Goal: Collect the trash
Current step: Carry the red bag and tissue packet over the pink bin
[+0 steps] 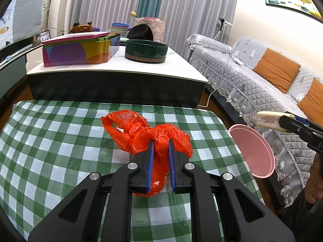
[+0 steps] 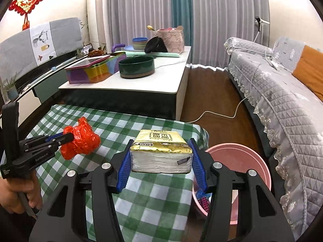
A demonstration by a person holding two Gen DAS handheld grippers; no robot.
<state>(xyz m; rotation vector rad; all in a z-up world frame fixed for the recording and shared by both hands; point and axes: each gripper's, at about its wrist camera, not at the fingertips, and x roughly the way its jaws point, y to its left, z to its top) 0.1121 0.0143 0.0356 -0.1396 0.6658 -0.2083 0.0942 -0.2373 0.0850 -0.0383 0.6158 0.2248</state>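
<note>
My left gripper [image 1: 161, 143] is shut on a crumpled red plastic bag [image 1: 141, 133] and holds it just above the green checked tablecloth [image 1: 60, 141]. The same gripper [image 2: 69, 136] and bag [image 2: 82, 139] show at the left of the right wrist view. My right gripper [image 2: 160, 143] is shut on a gold pack of tissues [image 2: 161, 153], held over the table's right edge. In the left wrist view it [image 1: 279, 121] holds the pack [image 1: 268, 119] at the far right. A pink basin [image 2: 242, 161] stands on the floor to the right of the table, with some trash inside.
A white coffee table [image 1: 121, 68] stands behind with a colourful tin [image 1: 78, 50], a dark green round bowl [image 1: 146, 50] and stacked dishes. A grey quilted sofa [image 1: 252, 76] with orange cushions runs along the right. A white cable [image 2: 218, 114] lies on the wooden floor.
</note>
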